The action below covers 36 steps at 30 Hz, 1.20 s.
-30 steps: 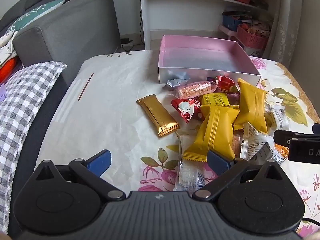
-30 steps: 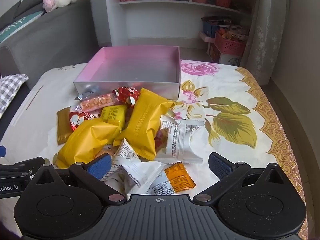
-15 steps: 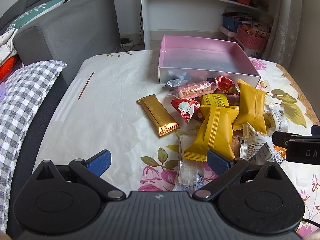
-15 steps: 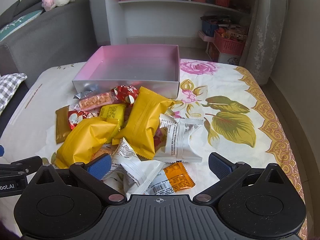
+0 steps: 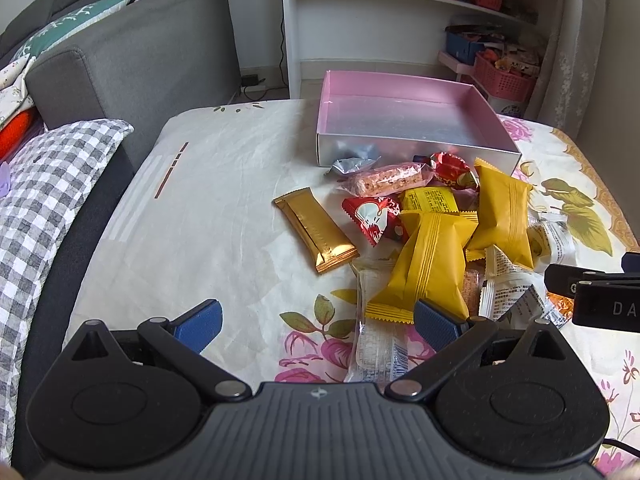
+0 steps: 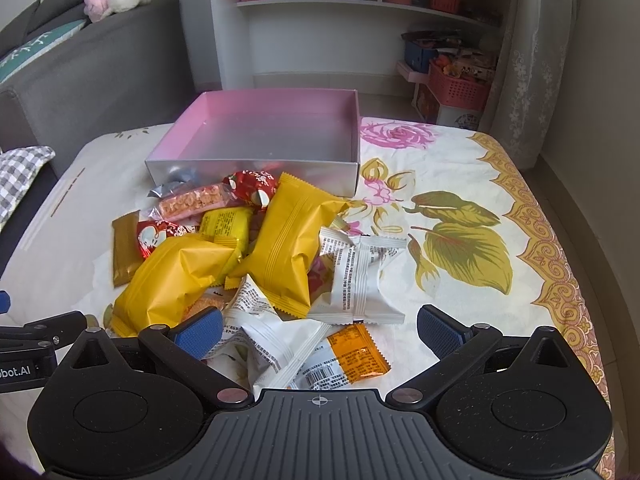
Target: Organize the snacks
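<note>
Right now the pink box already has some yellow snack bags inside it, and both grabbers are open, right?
Not quite. The pink box has nothing inside it; the right wrist view shows its bare floor. The yellow snack bags lie in the pile in front of it. Both the left gripper and the right gripper are open.

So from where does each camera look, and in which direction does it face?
Left wrist: sits on the left gripper, facing the gold bar and pink box; its open fingers show.
Right wrist: sits on the right gripper, above the white packets; its open fingers show.
Shared: the box, the yellow packets.
</note>
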Motion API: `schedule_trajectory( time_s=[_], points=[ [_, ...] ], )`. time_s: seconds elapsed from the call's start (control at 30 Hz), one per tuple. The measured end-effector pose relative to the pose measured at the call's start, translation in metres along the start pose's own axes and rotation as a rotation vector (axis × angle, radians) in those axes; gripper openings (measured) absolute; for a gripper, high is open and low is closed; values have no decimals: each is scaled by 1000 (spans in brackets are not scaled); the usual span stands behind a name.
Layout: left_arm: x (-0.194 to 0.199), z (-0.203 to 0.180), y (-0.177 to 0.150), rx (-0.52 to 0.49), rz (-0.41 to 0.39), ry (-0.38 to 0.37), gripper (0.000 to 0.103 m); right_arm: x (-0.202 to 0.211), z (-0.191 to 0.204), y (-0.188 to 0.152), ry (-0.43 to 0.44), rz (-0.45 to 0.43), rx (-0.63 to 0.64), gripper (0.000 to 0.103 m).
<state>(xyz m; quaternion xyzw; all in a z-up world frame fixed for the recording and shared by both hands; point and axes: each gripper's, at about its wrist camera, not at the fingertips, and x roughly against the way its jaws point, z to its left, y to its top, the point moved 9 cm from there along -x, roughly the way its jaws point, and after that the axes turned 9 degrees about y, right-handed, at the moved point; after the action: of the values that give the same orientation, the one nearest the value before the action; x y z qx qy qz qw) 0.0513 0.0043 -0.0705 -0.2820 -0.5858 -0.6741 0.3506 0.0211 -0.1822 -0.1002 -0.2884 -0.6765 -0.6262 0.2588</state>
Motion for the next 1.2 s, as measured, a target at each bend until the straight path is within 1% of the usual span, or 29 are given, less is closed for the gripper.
schedule_trajectory(
  time_s=[1.2],
  points=[
    [1,1,1,12,1,-7,102,-2,0,0,3,4,-5,103]
  ],
)
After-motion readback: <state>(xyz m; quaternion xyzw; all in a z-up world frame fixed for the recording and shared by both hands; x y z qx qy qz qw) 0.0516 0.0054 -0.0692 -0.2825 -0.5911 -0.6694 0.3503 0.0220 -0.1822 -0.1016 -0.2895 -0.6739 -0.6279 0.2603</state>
